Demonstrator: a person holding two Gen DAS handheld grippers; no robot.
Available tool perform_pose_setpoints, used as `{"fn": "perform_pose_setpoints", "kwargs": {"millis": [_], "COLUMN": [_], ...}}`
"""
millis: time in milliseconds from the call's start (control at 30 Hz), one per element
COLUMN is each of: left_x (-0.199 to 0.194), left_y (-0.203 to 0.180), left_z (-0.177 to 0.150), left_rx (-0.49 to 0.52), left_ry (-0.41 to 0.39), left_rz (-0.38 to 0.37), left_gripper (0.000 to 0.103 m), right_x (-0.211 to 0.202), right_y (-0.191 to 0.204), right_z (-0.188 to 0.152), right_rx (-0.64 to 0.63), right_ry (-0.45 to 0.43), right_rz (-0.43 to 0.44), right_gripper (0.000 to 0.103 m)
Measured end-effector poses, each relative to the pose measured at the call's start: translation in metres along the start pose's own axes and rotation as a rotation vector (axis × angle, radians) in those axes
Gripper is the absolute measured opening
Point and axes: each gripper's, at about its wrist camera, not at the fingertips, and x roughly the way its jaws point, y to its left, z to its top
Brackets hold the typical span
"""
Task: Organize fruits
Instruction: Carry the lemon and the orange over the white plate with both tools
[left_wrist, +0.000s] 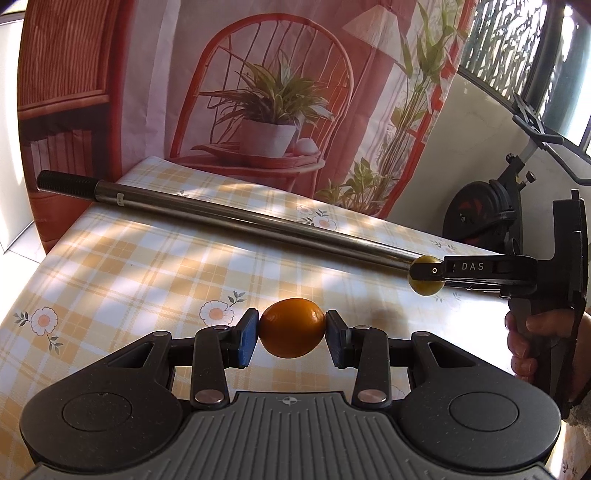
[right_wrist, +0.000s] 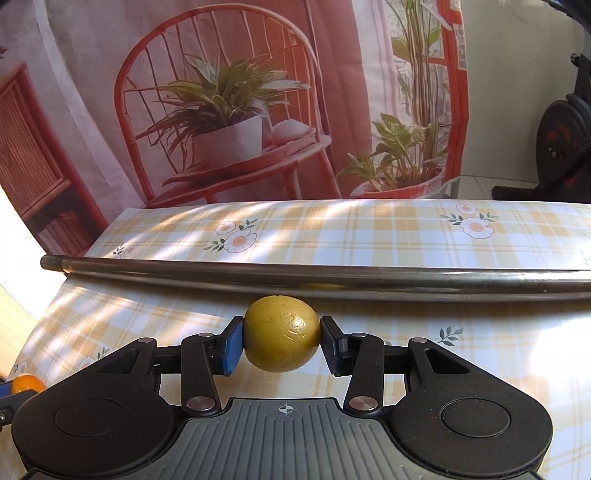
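Behind the checked tablecloth (right_wrist: 369, 229) a printed backdrop (left_wrist: 280, 92) is being lit by sun, and a metal pole (right_wrist: 332, 277) is lying across the cloth. An orange fruit (left_wrist: 291, 328) is being pinched by the left gripper (left_wrist: 291, 332) above the cloth; a yellow-green fruit (right_wrist: 281, 338) is being pinched by the right gripper (right_wrist: 282, 341), just before the pole. Both fruits are judged to be in carriage; a clear spot on each side of the pole is being called for next

Looks like someone's home, honestly. Counter (right_wrist: 369, 236) has a plaid daisy cloth, a printed chair-and-plants backdrop (right_wrist: 221, 92) hangs behind, exercise bike (right_wrist: 561, 140) in the corner.
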Motion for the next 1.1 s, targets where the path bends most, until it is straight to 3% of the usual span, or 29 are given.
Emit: {"fn": "perform_pose_setpoints", "kwargs": {"millis": [633, 1100], "left_x": [-0.052, -0.071], "left_y": [-0.057, -0.086], "left_z": [-0.024, -0.063], "left_rx": [0.111, 0.209], "left_ry": [-0.012, 0.049], "left_rz": [-0.07, -0.143], "left_gripper": [0.041, 0.041], "right_x": [-0.142, -0.2], "right_y": [-0.004, -0.017], "right_z": [-0.076, -0.14], "right_rx": [-0.014, 0.075], "right_ry": [-0.129, -0.183], "right_rz": [0.056, 0.058], "right_gripper": [0.04, 0.04]}}
